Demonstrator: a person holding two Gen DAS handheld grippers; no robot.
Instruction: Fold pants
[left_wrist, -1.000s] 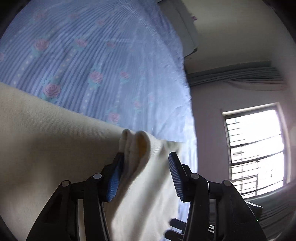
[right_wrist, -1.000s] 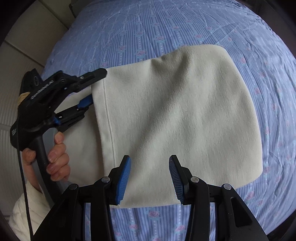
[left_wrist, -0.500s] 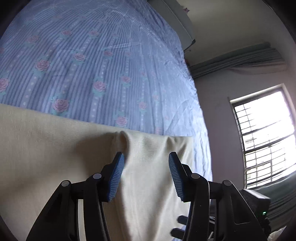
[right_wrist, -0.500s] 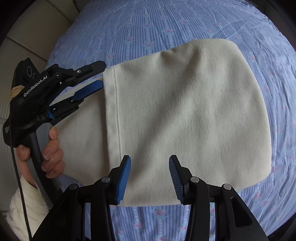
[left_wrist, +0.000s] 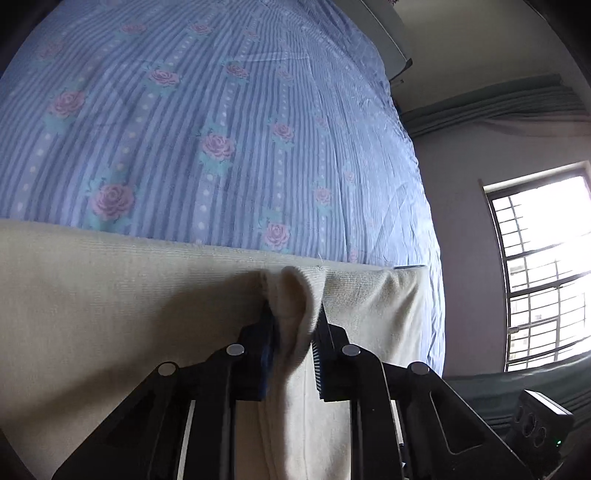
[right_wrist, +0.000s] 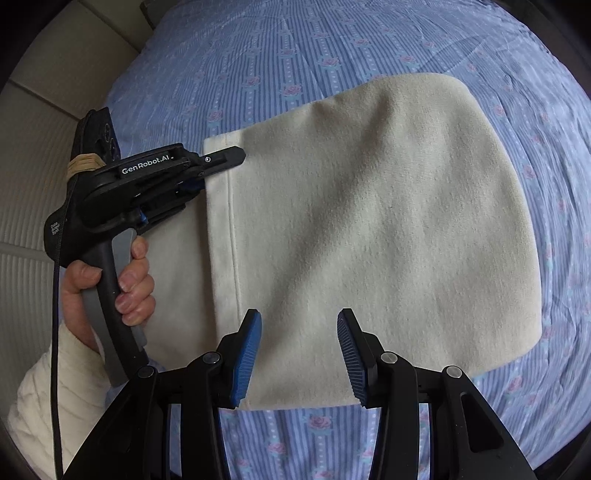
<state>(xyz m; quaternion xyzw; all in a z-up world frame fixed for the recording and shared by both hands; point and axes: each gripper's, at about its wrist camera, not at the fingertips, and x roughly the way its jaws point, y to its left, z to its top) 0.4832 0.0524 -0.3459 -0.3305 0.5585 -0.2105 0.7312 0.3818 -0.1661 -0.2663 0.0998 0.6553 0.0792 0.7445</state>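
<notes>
Pants (right_wrist: 369, 221), cream and already doubled over, lie flat on the blue rose-striped bedsheet (right_wrist: 332, 48), with the hemmed edge toward your left side. Your left gripper (left_wrist: 293, 332) has just been closing, and the wrist view shows a pinched ridge of the cream cloth caught between its blue pads, at the far corner of that hemmed edge; taking a bunched fold rather than a single layer probably lets you carry all the plies together. Your left hand (right_wrist: 110, 280), in a pale sleeve, squeezes the trigger to keep the grip. Your right gripper (right_wrist: 299, 354) hangs steeply over the near edge with its jaws apart and nothing between them, likely placed to take the matching corner so both ends lift evenly for the next fold.
</notes>
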